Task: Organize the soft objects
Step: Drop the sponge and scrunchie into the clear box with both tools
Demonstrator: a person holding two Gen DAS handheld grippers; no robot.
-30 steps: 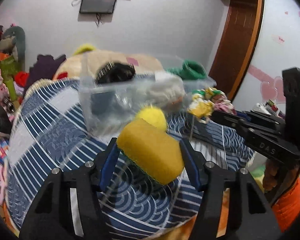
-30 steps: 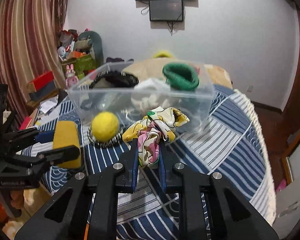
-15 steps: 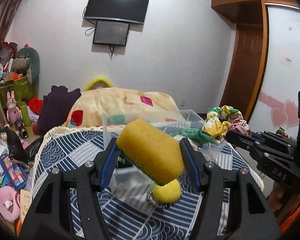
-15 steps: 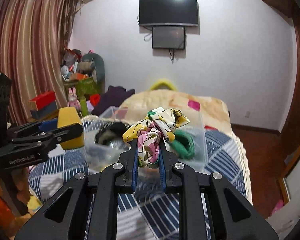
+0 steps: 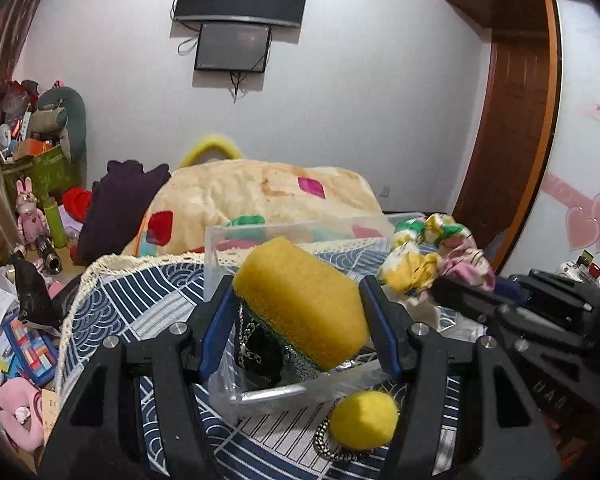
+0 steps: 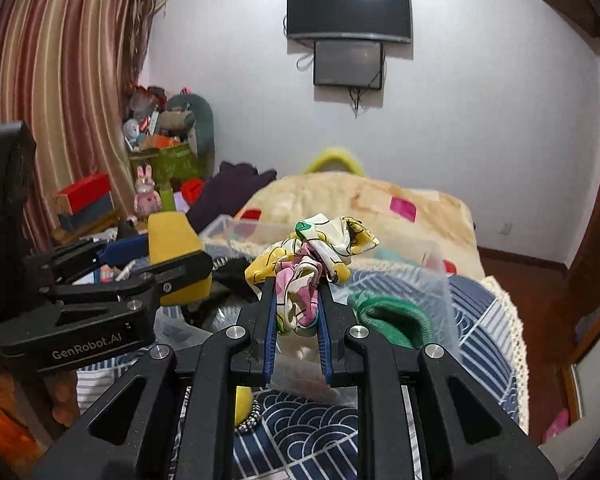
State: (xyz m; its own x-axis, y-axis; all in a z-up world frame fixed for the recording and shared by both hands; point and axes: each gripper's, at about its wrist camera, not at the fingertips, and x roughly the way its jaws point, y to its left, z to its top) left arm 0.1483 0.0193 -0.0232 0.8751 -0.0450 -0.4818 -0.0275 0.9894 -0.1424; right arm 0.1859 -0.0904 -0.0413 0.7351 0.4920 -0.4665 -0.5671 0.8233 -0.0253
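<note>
My left gripper [image 5: 296, 300] is shut on a yellow sponge [image 5: 300, 300] with a green scrub side, held over the near left part of the clear plastic bin [image 5: 260, 232]. My right gripper [image 6: 296, 300] is shut on a floral scrunchie [image 6: 316, 252], held above the bin [image 6: 432, 280]. The scrunchie also shows in the left wrist view [image 5: 432, 256], the sponge in the right wrist view [image 6: 176, 248]. In the bin lie a green knitted item [image 6: 392, 316] and a dark item with a chain [image 5: 260, 352]. A yellow pom-pom ball [image 5: 362, 420] lies on the blue patterned cover in front of the bin.
The bin stands on a blue-and-white patterned bed cover [image 5: 148, 300] with a lace edge. A cream blanket [image 5: 260, 192] is piled behind it. Toys, boxes and clutter [image 5: 32, 200] fill the floor at the left. A wooden door [image 5: 512, 140] is at the right.
Both grippers have moved forward and come down closer over the bin, each still holding its item. The yellow ball now sits nearer and lower in the left wrist view.
</note>
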